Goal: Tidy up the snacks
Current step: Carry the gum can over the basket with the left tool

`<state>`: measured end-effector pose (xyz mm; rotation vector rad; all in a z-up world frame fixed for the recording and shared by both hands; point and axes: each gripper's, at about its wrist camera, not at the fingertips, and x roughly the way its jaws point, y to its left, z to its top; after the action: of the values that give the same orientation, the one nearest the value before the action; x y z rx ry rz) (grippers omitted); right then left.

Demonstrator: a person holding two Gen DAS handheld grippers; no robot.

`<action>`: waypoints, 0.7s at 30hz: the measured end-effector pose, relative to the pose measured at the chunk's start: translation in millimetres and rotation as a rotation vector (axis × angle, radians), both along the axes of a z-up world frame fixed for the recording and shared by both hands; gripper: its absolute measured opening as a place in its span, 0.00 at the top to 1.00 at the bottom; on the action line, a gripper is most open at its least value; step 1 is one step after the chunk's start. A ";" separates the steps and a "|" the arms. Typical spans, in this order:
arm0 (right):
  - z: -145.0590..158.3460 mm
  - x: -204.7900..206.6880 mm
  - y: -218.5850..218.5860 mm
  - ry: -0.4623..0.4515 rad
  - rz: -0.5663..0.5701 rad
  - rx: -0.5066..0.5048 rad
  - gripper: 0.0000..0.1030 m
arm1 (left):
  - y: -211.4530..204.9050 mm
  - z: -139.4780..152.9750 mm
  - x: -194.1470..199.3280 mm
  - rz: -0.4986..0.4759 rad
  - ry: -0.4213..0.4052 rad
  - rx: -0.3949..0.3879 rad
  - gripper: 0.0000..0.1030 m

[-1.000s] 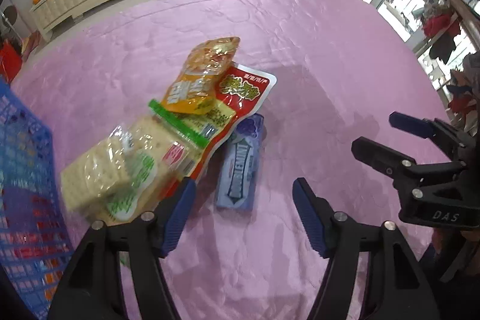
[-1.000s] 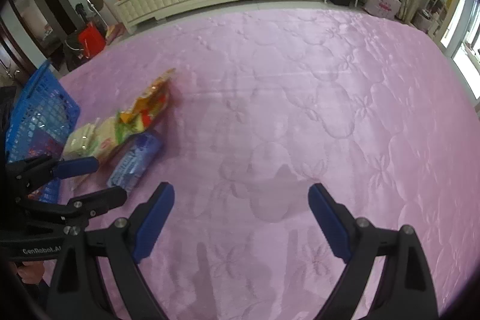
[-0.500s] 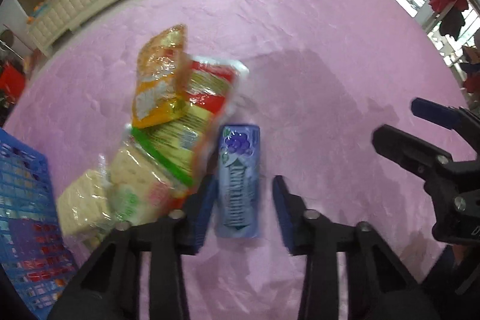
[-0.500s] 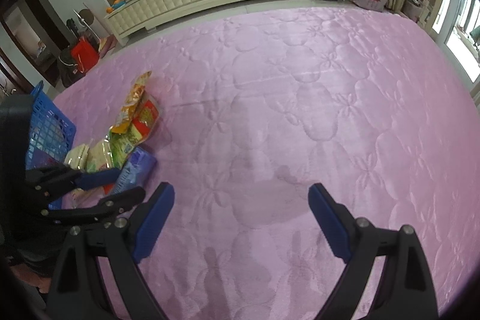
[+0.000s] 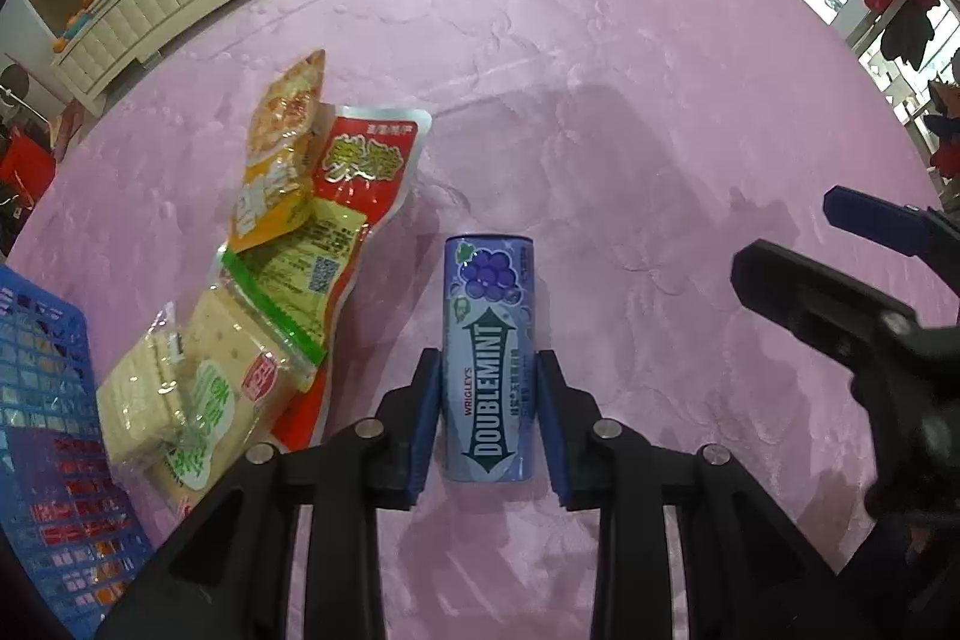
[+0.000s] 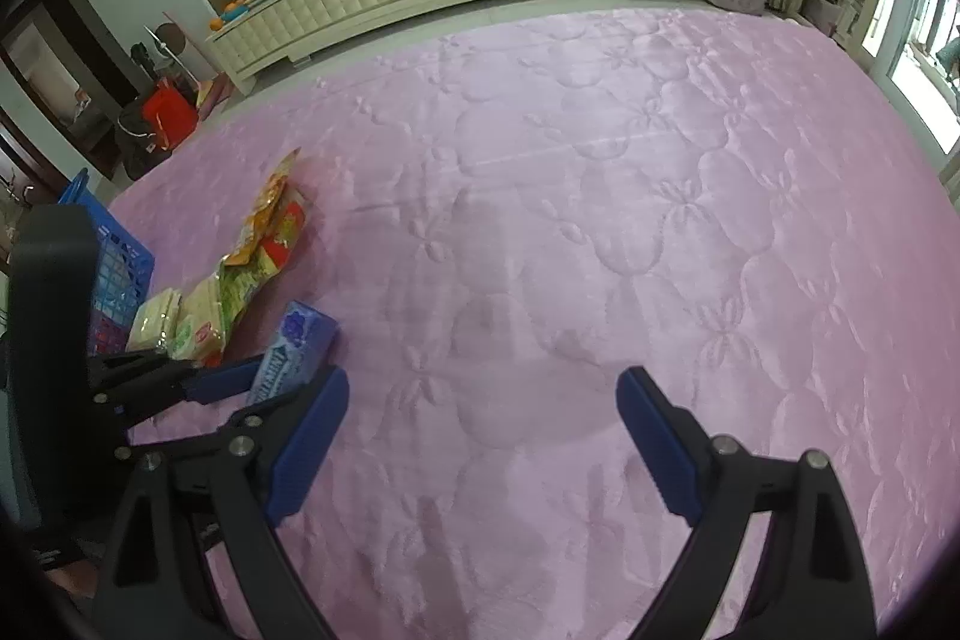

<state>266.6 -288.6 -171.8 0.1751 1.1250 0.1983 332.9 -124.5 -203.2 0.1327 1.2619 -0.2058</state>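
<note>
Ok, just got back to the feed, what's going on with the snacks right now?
The left hand-held gripper is clamped on the purple Doublemint gum pack, which lies on the pink quilt. The other snack packets sit in a loose pile beside it, next to the blue basket. The right hand-held gripper hangs open over bare quilt, holding nothing.

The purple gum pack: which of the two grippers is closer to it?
Left. The left gripper has its fingers on both sides of the gum pack; the right gripper hangs open over bare bedspread beside it.
</note>
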 end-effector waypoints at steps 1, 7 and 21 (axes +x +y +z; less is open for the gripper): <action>0.6 -1.4 0.9 -0.002 -0.006 -0.008 0.09 | 1.3 5.5 -3.7 0.001 -0.013 -0.003 0.73; 9.9 -5.0 9.5 0.011 -0.017 0.001 0.09 | 22.9 53.5 -29.6 0.021 -0.084 -0.006 0.73; 87.1 -2.1 113.1 -0.103 0.218 -0.082 0.09 | 145.5 161.8 -91.9 0.191 -0.256 -0.016 0.72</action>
<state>264.5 -175.5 -84.7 -0.0315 1.0464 0.3510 240.9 21.0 -41.5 0.0226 1.0108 -0.0321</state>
